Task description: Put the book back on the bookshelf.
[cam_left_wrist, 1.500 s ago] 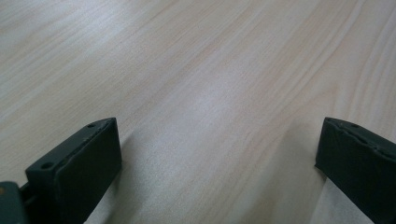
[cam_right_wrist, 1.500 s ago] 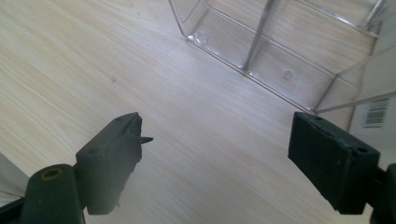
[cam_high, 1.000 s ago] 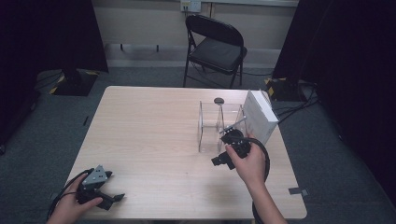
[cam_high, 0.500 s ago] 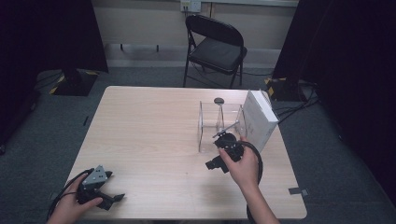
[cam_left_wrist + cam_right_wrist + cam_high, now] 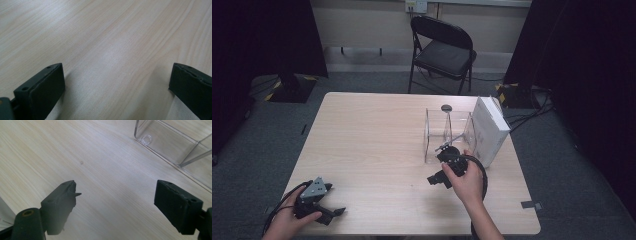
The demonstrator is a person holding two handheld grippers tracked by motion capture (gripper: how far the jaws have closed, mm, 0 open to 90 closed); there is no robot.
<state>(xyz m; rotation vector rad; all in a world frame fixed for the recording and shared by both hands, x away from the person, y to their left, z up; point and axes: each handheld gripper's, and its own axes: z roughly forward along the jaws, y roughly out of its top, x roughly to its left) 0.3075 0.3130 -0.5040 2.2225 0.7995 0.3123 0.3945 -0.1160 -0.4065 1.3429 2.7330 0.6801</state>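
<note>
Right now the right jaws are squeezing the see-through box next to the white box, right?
No. The right gripper has open jaws over bare table; the see-through box beside the white box lies apart, as the right gripper view shows.

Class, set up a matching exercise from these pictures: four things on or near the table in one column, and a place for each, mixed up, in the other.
Things:
1. clear plastic box
2. white carton
3. folding chair
4. left gripper

Places:
A. beyond the table's far edge
B. table's near left corner
C. leaning at the table's right edge
D. just left of the white carton

Pairs: 1-D, 2-C, 3-A, 4-B
</note>
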